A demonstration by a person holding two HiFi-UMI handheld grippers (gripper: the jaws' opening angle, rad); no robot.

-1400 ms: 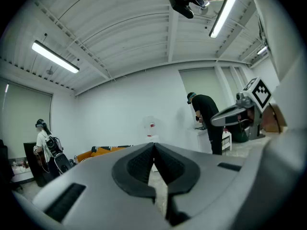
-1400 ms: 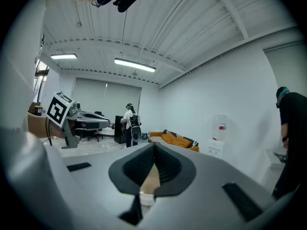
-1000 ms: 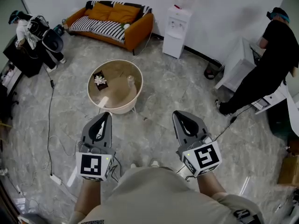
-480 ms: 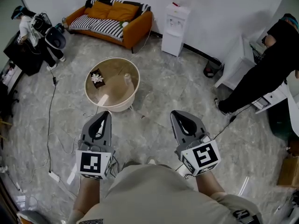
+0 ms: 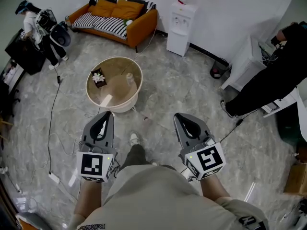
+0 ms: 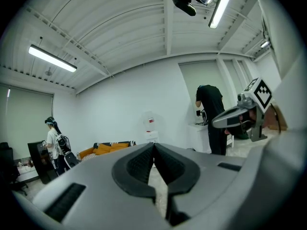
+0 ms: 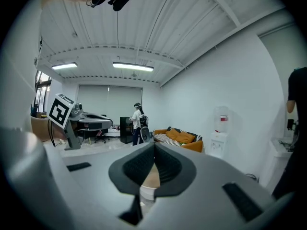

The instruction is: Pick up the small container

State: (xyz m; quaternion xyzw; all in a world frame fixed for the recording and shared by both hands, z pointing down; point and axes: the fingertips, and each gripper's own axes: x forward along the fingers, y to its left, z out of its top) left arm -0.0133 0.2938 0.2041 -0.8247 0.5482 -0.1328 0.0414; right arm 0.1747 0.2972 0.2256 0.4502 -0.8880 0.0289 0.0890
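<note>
The left gripper point(image 5: 108, 113) and right gripper point(image 5: 176, 115) both have their jaws pressed together with nothing between them, side by side above the floor. Far and left of them stands a round table point(image 5: 116, 107). The container point(image 5: 129, 77) stands on its right part, well apart from both grippers. It is probably light, stiff and a bit slippery, so grip it across the body, low down. It looks small, clear and upright; finer detail is too small to tell
</note>
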